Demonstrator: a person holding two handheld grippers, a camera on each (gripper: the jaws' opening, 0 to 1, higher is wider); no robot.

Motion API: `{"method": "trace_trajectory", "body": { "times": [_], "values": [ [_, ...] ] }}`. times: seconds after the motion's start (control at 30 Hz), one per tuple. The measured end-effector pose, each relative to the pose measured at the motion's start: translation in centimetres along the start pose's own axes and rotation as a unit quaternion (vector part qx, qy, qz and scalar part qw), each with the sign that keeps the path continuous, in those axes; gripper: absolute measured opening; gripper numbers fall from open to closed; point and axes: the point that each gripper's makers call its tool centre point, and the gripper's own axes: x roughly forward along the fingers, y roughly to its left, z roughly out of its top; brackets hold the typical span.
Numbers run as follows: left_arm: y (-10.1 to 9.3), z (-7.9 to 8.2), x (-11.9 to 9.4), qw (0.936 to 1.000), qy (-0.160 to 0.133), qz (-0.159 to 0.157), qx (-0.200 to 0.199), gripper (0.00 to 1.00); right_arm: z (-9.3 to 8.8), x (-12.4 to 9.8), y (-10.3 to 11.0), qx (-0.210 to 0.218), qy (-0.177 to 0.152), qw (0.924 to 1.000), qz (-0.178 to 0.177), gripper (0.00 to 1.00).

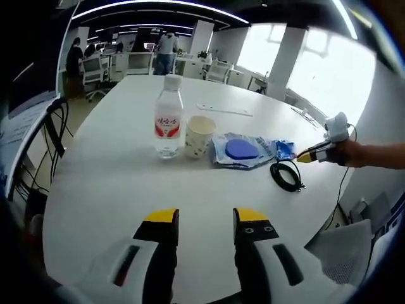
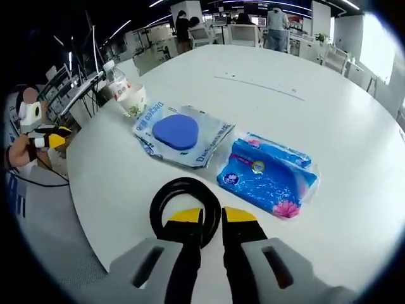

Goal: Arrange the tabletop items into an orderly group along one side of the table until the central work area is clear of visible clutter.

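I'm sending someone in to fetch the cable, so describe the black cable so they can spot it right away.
On the big white table, items sit in a row: water bottle, paper cup, a clear packet with a blue pad, then a blue tissue pack. The black cable lies at that tissue-pack end near the table edge. It is the only black, ring-coiled thing there.

Bright overhead strips, blown-out windows (image 1: pixel 329 69), fisheye warp at edges.

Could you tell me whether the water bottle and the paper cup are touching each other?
Cannot tell. In the left gripper view the water bottle and paper cup stand side by side, seemingly meeting, but overlap could hide a gap.
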Motion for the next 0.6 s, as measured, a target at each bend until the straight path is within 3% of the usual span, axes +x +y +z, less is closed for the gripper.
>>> {"method": "trace_trajectory", "body": {
  "times": [0.43,0.6],
  "values": [
    [0.2,0.4,-0.1,0.9999,-0.003,-0.006,0.01,0.35,1.8,-4.5,2.1,0.024,-0.07,0.9973,0.005,0.17],
    [0.2,0.4,-0.2,0.9998,-0.002,-0.008,0.018,0.35,2.2,-5.5,1.8,0.036,-0.093,0.995,0.01,0.19]
  ]
}}
